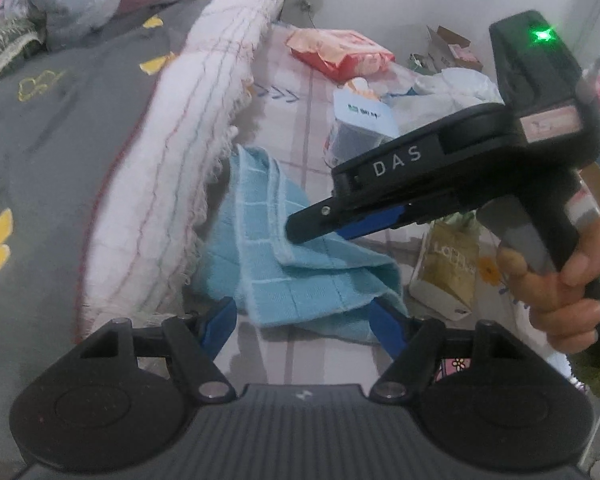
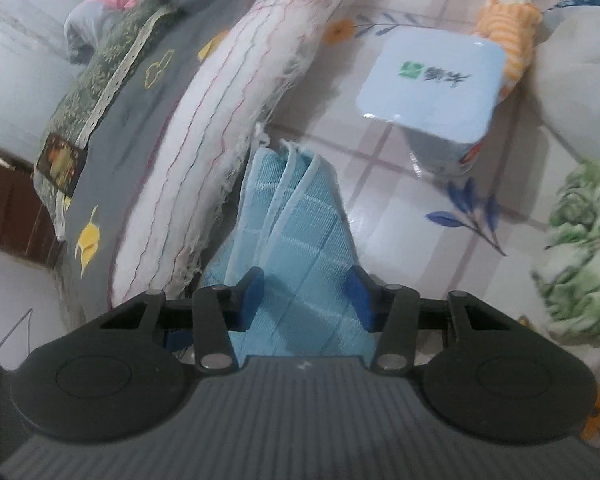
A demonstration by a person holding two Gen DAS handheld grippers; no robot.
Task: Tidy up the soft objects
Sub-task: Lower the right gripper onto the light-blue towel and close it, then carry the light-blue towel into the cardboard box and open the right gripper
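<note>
Towel: folded light-blue checked terry towel (image 1: 300,268), twelve o'clock of both grippers, against the fringed white blanket (image 1: 180,184).
Left gripper (image 1: 304,320): jaws wide, straddling the towel's near edge, likely to steady it.
Right gripper (image 2: 306,300): jaws wide around the towel, not clamped.

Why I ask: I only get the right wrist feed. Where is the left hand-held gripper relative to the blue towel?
Observer: The left hand-held gripper is open, with one finger on either side of the blue towel's near edge.
Operator: Is my right one touching the towel?
Observer: In the left wrist view, the right hand-held gripper's tip appears to rest on the towel's folded hem.
Operator: Any status indicator on my unit?
Observer: A green light glows on its body.
</note>
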